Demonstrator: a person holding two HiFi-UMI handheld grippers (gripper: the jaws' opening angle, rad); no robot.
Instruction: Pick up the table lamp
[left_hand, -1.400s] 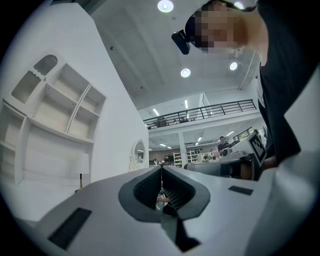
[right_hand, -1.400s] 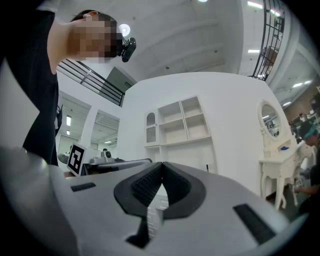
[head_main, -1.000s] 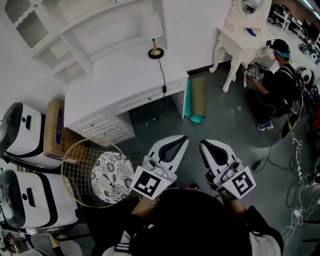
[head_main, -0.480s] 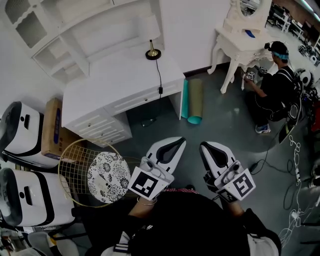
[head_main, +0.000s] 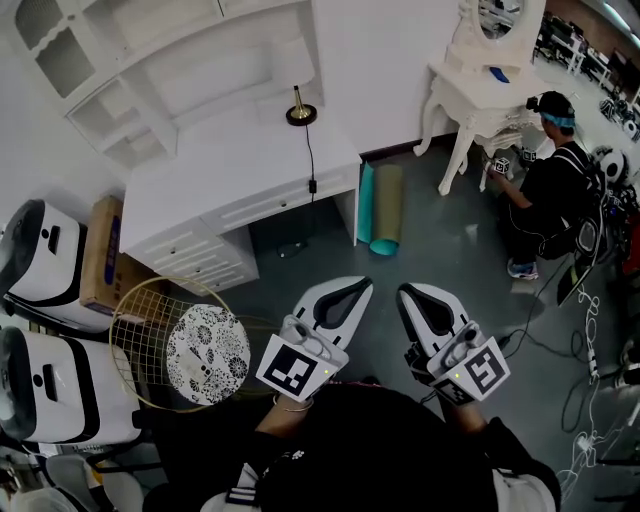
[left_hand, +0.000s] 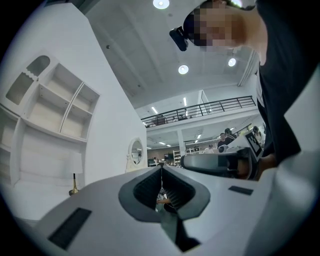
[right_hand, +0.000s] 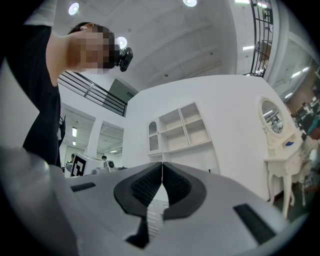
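Head view: table lamp (head_main: 300, 113) stands well beyond left gripper (head_main: 362, 287).

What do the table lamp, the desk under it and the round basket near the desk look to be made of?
Table lamp: base and stem look like polished brass-coloured metal, glinting gold; the shade is pale, material unclear. Desk: probably white-painted wood or board, with an even matte surface. Basket: thin gold-coloured wire, an open see-through grid.

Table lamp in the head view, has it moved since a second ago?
No. The table lamp keeps its spot at the back of the white desk; lamp and desk have slid left in the view together.
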